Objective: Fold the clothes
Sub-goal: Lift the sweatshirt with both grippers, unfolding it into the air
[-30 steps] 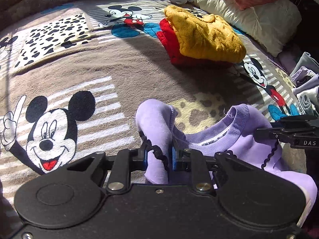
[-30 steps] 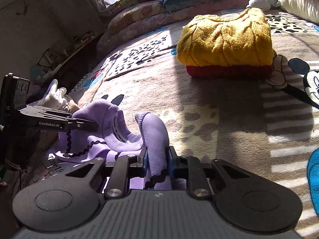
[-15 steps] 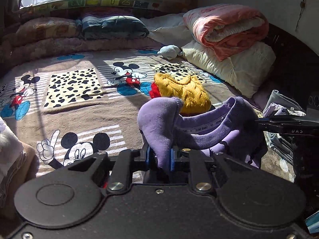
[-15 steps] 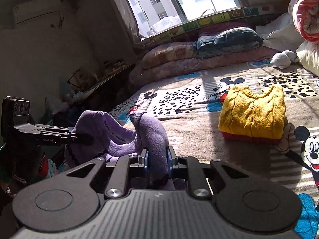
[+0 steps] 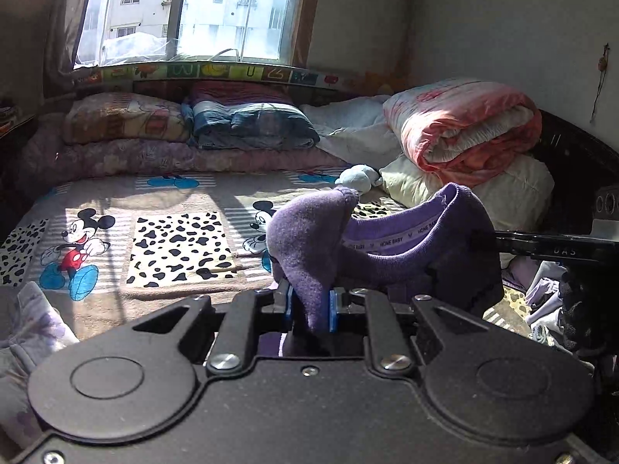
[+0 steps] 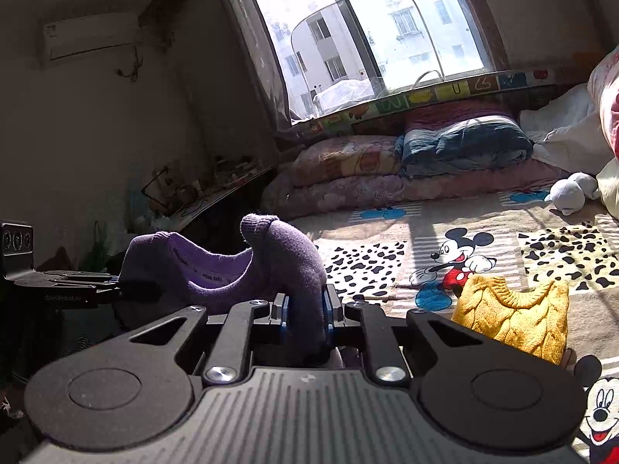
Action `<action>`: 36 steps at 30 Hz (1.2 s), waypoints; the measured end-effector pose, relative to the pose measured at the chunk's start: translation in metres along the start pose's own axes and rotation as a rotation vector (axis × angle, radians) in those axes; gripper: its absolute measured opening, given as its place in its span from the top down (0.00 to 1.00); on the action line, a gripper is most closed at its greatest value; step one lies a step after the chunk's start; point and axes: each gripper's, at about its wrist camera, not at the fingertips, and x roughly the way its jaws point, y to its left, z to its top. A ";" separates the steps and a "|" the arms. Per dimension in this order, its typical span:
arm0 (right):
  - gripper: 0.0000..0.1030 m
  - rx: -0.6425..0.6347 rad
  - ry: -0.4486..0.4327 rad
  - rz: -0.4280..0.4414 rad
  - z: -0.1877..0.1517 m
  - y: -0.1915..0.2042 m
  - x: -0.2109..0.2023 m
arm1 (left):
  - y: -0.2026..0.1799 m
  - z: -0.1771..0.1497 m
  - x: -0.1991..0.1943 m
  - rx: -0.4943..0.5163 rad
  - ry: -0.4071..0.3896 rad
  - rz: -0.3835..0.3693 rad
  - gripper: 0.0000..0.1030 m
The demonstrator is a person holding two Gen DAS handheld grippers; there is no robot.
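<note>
- Purple fleece fills the middle of both wrist views: a purple sweatshirt (image 5: 387, 259) hangs in the air above the bed (image 5: 116, 290), its ribbed neckline stretched between the two grippers.
- The left gripper (image 5: 309, 305) has its jaws closed tight on a bunched fold of the sweatshirt, which bulges up between the blue pads.
- From the left wrist view, the right gripper (image 5: 499, 240) reaches in from the right edge, its tip buried in the far side of the collar.
- The right gripper, seen from its own camera, likewise clamps a fold of the garment with narrow jaws.
- On the Mickey Mouse blanket (image 6: 456, 259) to the right, a yellow knit sweater (image 6: 514, 317) lies folded just beside the right gripper.
- Further right, a small white plush toy (image 6: 568, 193) rests near the pillows, and a rolled pink quilt (image 5: 464, 123) sits on a cream pillow (image 5: 514, 193).
</note>
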 end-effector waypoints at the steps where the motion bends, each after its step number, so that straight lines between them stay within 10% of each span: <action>1: 0.82 -0.006 -0.012 -0.004 0.009 -0.001 0.005 | 0.001 0.006 0.001 0.001 -0.010 0.006 0.86; 12: 0.82 -0.052 -0.187 -0.050 0.070 -0.007 0.061 | 0.021 0.062 0.018 -0.033 -0.266 0.145 0.86; 36: 0.86 -0.305 -0.016 -0.022 -0.206 0.039 -0.042 | -0.024 -0.217 -0.021 -0.060 -0.038 0.088 0.87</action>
